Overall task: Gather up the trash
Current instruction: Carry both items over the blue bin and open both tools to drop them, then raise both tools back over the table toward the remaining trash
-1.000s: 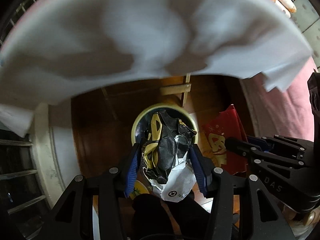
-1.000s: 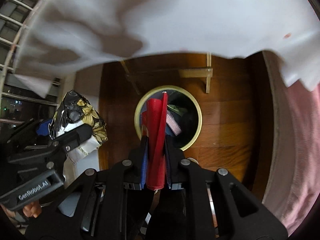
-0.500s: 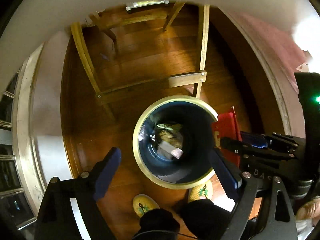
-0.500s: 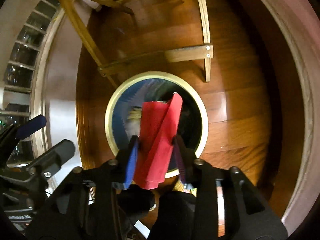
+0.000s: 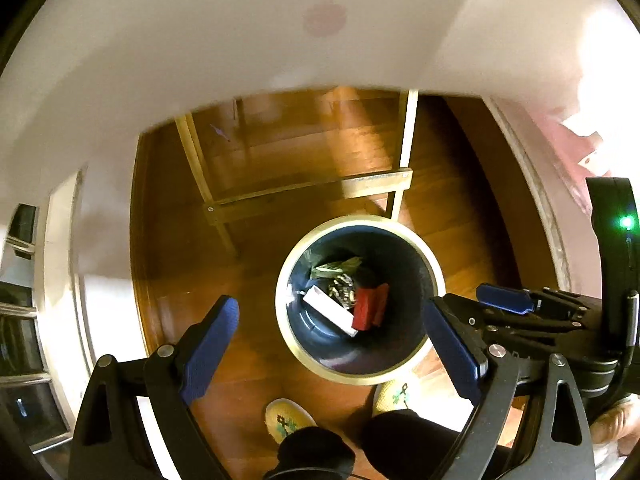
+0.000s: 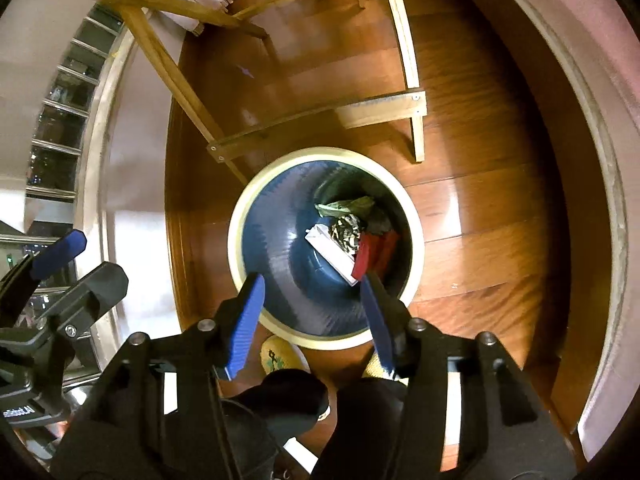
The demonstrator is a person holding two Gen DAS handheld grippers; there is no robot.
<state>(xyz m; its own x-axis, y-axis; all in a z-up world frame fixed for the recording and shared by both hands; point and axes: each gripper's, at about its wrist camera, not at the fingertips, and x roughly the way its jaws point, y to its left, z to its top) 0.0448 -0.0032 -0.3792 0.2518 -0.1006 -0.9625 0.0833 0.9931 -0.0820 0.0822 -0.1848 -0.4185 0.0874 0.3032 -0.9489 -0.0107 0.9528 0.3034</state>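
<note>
While both claws hang pointing down over the round bin [image 5: 434, 268], nothing is between either pair of pads. The left claw [image 5: 340, 344] is spread as wide as it goes, its blue pads standing at about eight and four o'clock of the bin's pale rim in the left wrist view. The right claw [image 6: 316, 320] has just been opening and stands partly spread, empty, its pads at the six o'clock edge of the bin. Inside the dark blue bin lies the trash: a red packet [image 6: 370, 254] at about three o'clock of the bottom, a black and gold crumpled wrapper [image 6: 347, 232] near the middle, a white flat box [image 6: 330, 254] touching both toward seven o'clock, and a greenish scrap [image 6: 346, 205] at twelve o'clock. At twelve o'clock of the bin stand wooden legs and a crossbar [image 6: 320, 120] on the wood floor [image 6: 480, 200]. At six o'clock, the person's two patterned slippers [image 5: 286, 420] sit just beside the rim.
</note>
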